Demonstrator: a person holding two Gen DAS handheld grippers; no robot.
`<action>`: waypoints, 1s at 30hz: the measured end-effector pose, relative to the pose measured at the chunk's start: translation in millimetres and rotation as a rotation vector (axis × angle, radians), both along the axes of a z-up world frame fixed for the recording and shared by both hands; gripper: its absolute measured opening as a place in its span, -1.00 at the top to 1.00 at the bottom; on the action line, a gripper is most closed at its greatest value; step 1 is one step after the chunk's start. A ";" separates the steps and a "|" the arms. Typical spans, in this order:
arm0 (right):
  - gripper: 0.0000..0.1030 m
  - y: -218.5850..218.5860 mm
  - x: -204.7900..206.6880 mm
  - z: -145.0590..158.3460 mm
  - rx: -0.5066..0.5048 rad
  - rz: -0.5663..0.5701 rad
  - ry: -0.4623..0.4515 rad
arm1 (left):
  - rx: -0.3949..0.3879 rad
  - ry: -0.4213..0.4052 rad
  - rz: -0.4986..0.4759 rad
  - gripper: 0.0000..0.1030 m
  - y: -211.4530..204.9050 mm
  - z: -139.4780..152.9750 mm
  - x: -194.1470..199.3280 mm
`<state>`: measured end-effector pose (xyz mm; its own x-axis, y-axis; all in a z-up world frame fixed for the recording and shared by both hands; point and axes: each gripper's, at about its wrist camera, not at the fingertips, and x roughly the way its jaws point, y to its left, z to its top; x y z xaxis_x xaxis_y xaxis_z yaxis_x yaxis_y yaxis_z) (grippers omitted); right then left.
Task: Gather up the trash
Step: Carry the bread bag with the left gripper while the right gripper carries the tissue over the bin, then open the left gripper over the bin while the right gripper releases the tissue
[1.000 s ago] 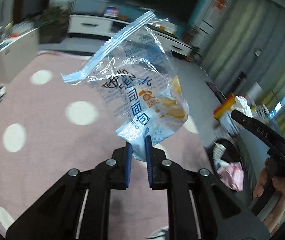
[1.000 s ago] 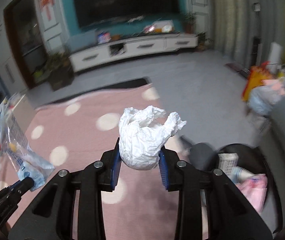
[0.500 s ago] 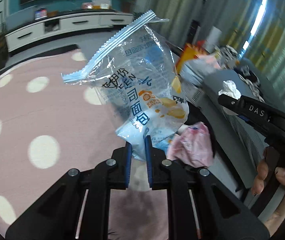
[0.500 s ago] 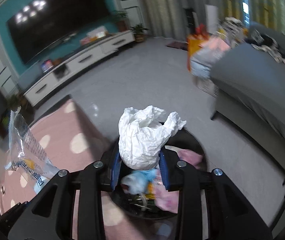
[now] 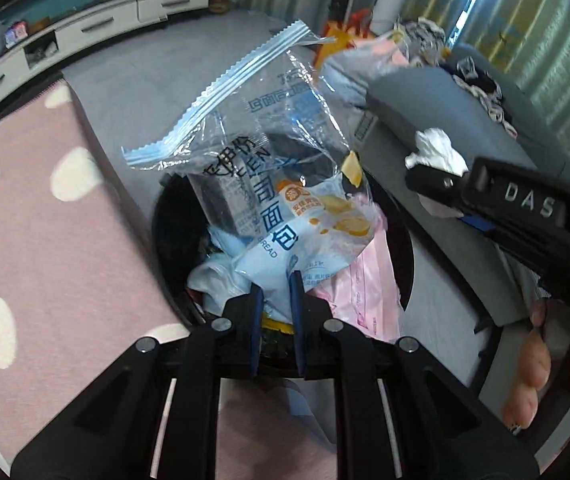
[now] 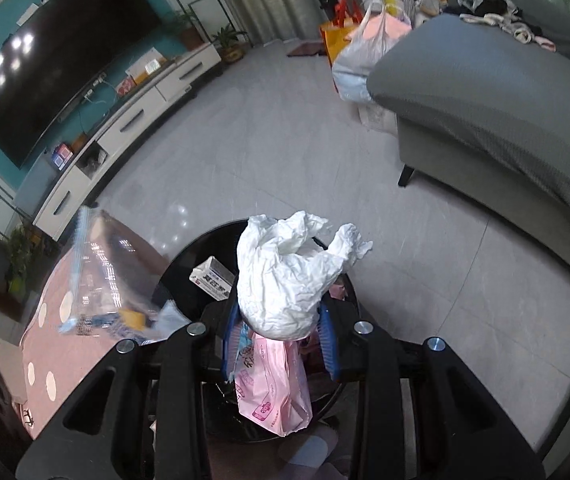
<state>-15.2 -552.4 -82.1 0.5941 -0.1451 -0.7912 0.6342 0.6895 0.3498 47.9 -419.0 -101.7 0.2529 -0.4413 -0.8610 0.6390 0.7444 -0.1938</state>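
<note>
My left gripper (image 5: 276, 296) is shut on the bottom edge of a clear and blue bread bag (image 5: 281, 184), held upright over a round black trash bin (image 5: 165, 216). The bin holds a pink bag (image 5: 369, 288) and white and blue wrappers. My right gripper (image 6: 279, 328) is shut on a crumpled white paper wad (image 6: 285, 276), also above the bin (image 6: 189, 256). The bin's pink bag (image 6: 273, 384) and a white carton (image 6: 213, 276) show below it. The right gripper with its wad (image 5: 437, 152) shows in the left wrist view. The bread bag (image 6: 101, 280) shows blurred at the left of the right wrist view.
A pink rug with white dots (image 5: 45, 240) lies left of the bin. A grey sofa (image 6: 505, 100) stands to the right, with full bags (image 6: 365, 52) at its end. A white TV cabinet (image 6: 133, 120) and TV line the far wall. Grey tile floor (image 6: 285, 140) lies between.
Both grippers have swung from over the pink rug to above the black bin and come lower over it. Each still holds its trash.
</note>
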 end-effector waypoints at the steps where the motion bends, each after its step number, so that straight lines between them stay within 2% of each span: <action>1: 0.34 -0.1 2.3 -4.1 0.010 0.002 0.021 | 0.015 0.012 -0.009 0.72 -3.6 -5.6 1.3; 6: 0.34 -1.9 6.2 -13.9 0.030 -0.004 0.068 | 0.069 0.022 -0.017 0.71 -10.5 -22.6 9.2; 16: 0.33 -0.1 19.1 -35.2 0.082 0.019 0.136 | 0.092 0.114 -0.009 0.70 -16.1 -44.6 25.6; 20: 0.33 -2.6 26.9 -45.6 0.106 0.025 0.171 | 0.110 0.096 -0.014 0.68 -19.5 -48.2 27.8; 23: 0.31 -3.5 26.9 -48.4 0.118 0.021 0.177 | 0.108 0.105 -0.020 0.53 -22.5 -48.1 28.4; 26: 0.24 -1.8 23.8 -41.7 0.123 0.020 0.157 | 0.084 0.103 -0.047 0.06 -26.5 -41.7 21.8; 27: 0.15 -0.9 24.0 -40.8 0.122 0.021 0.155 | 0.084 0.087 -0.051 -0.23 -27.0 -38.8 18.9; 28: 0.08 0.3 22.6 -37.9 0.118 0.022 0.155 | 0.089 0.058 -0.055 -0.39 -27.0 -34.3 15.5; 30: -0.17 2.1 19.3 -32.1 0.108 0.022 0.144 | 0.091 -0.004 -0.063 -0.49 -26.4 -23.9 7.9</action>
<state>4.1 -550.3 -114.2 0.4753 -0.0426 -0.8788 0.6686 0.6667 0.3293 55.7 -445.4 -125.6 0.2309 -0.3765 -0.8972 0.6861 0.7168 -0.1242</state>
